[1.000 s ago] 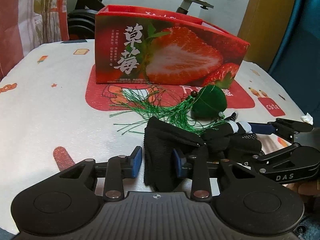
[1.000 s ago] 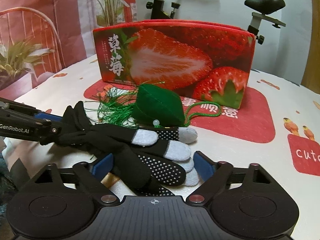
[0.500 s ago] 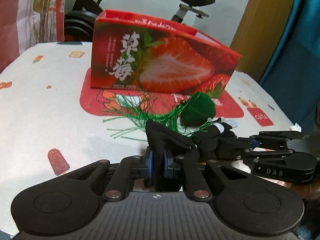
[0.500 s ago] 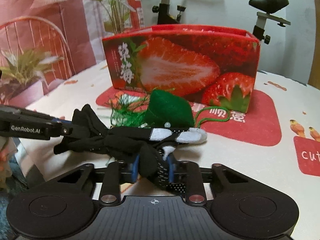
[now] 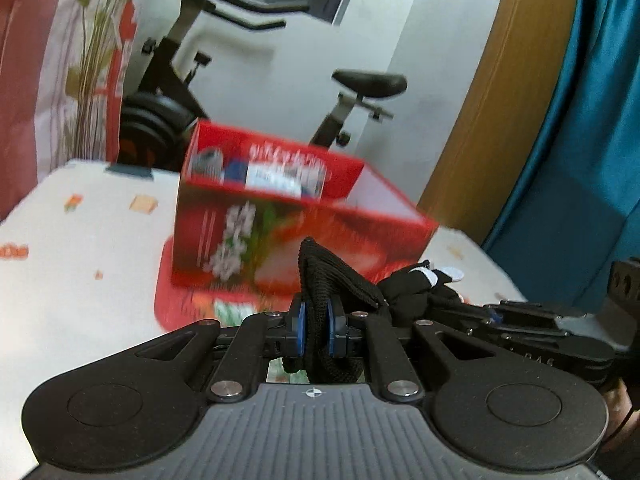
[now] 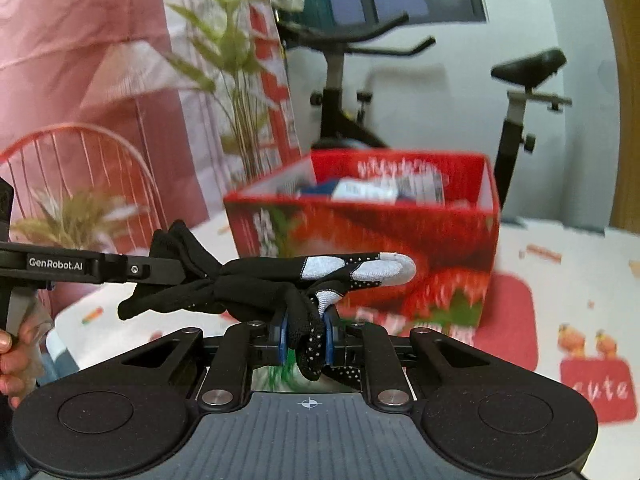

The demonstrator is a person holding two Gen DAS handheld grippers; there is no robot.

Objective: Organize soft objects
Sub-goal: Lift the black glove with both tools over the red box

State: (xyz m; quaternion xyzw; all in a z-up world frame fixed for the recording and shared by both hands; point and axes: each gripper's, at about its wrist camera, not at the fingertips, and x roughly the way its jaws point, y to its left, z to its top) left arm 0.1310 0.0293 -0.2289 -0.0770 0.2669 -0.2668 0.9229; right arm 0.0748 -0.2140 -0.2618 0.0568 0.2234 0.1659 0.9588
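A pair of black gloves (image 5: 340,280) with grey fingertips hangs in the air, stretched between both grippers. My left gripper (image 5: 316,320) is shut on the cuff end. In the right wrist view the gloves (image 6: 260,280) run from the left gripper (image 6: 160,270) to my right gripper (image 6: 306,332), whose jaws are closing with the dotted palm fabric pressed between the blue pads. Behind stands the open red strawberry box (image 5: 304,232), with packets inside. From the left wrist view the right gripper (image 5: 496,314) shows at the right. Green tassel strands (image 6: 280,376) peek out below the right gripper.
The table (image 5: 80,300) has a white cloth with red patches and small prints. An exercise bike (image 6: 344,92) stands behind the box (image 6: 400,232). A plant (image 6: 236,80) and a red wire chair (image 6: 80,152) are at the left. A person's hand (image 6: 16,360) holds the left gripper.
Both grippers closed on the gloves and lifted them off the table. The view has tilted up, so the box's open top now shows. The green ornament stayed below.
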